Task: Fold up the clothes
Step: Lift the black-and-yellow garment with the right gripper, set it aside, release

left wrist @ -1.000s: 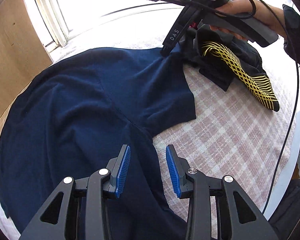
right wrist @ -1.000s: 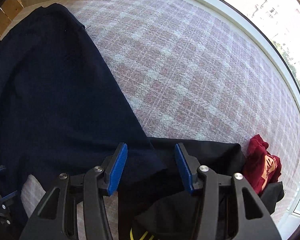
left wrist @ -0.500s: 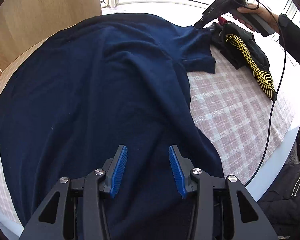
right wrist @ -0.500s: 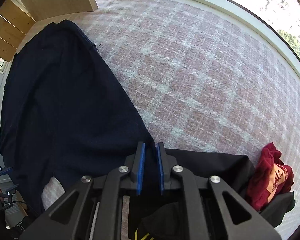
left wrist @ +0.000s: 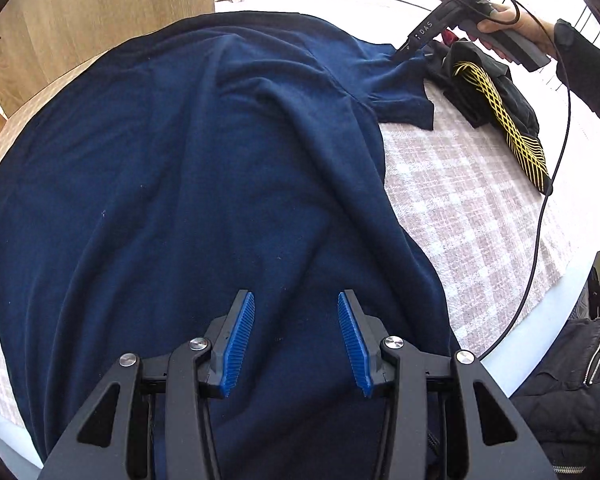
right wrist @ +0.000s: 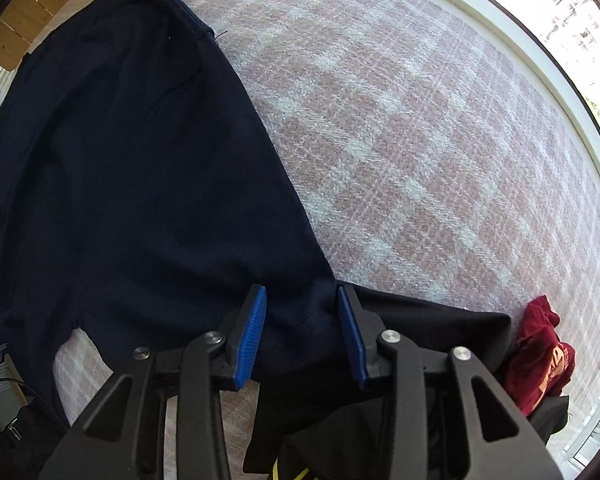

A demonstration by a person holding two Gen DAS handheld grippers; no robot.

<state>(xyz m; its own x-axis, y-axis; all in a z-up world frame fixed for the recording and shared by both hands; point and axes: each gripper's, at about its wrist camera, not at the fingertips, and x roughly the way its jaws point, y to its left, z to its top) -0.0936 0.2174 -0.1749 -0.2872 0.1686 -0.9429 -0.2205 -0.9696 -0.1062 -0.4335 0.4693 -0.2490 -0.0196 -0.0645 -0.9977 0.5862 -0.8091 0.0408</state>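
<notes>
Left claw (left wrist: 296, 296) released over navy shirt (left wrist: 180, 160); right claw (right wrist: 302, 292) straddles sleeve (right wrist: 300, 328), can't tell if clenched. Pinch the hem fully before folding.

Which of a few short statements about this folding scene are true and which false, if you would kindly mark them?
1. A navy shirt lies spread on a checked cloth. True.
2. The left hand-held gripper is clamped shut on the shirt. False: its jaws stand apart above the fabric, pinching nothing.
3. A black garment with a yellow pattern lies beside the shirt's sleeve. True.
4. A red garment lies on top of the navy shirt. False: it sits apart from the shirt, against the black garment near the window side.
</notes>
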